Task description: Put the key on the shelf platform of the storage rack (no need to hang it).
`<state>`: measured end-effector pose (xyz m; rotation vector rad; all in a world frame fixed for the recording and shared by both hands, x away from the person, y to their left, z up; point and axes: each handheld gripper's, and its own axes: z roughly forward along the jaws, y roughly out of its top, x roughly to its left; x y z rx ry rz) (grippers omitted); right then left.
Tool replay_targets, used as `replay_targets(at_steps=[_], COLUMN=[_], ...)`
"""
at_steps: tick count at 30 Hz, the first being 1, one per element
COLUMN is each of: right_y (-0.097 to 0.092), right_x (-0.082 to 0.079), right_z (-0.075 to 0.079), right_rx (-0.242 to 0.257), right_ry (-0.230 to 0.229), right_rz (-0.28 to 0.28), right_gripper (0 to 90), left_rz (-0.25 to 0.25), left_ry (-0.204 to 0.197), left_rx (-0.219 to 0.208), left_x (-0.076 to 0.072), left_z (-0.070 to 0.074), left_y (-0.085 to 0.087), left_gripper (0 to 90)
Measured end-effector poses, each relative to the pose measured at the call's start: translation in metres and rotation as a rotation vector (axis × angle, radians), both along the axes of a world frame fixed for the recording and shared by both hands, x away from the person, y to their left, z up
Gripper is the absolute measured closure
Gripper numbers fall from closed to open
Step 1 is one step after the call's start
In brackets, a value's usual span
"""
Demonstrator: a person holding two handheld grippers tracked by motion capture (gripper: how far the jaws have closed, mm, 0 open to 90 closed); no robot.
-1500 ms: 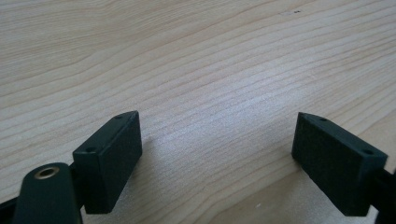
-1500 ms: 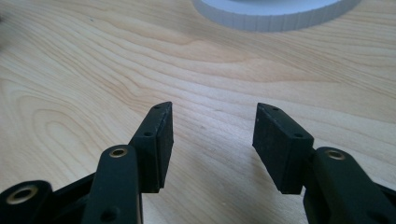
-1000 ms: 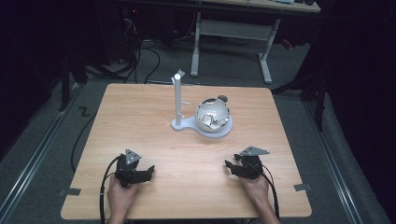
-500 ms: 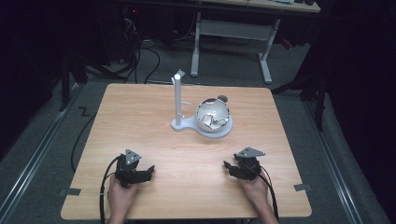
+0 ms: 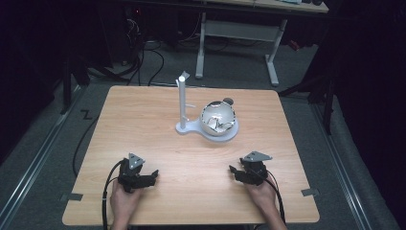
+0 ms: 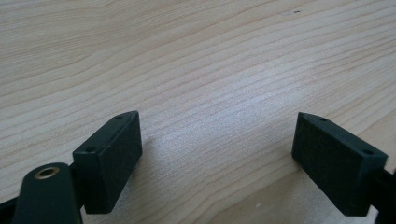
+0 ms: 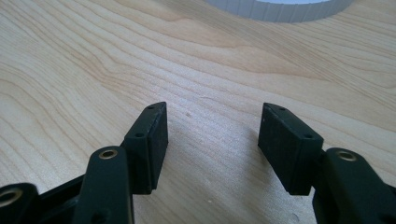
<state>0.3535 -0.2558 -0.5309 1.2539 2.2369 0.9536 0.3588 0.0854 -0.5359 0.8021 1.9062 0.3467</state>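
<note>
My left gripper rests low on the wooden table near the front left, held by a hand, jaws pointing right. In the left gripper view the left gripper stands wide open over bare wood. My right gripper sits at the front right with its jaws pointing left. In the right gripper view the right gripper is open; its jaws have just been opening, and nothing lies between them. A white stand with an upright post and a shiny bowl on its base sits mid-table, beyond both grippers.
The ribbed white rim of the stand's base shows at the top of the right gripper view. Cables trail from both grippers over the front edge. A desk frame and floor cables lie beyond the table.
The right gripper's top plate has shifted slightly. Both hands stay where they were, and the stand and bowl have not moved.
</note>
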Motion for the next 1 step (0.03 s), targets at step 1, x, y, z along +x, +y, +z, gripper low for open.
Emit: replay_targets(at_steps=[1], right_y=[0.0000], right_x=[0.0000], right_z=[0.0000], right_rx=[0.000], right_ry=[0.000], right_rz=[0.000], right_gripper=[43.1], left_rz=[0.000], left_ry=[0.000], left_rx=[-0.001], left_x=[0.0000], left_z=[0.0000], left_y=[-0.0001], left_gripper=[16.2])
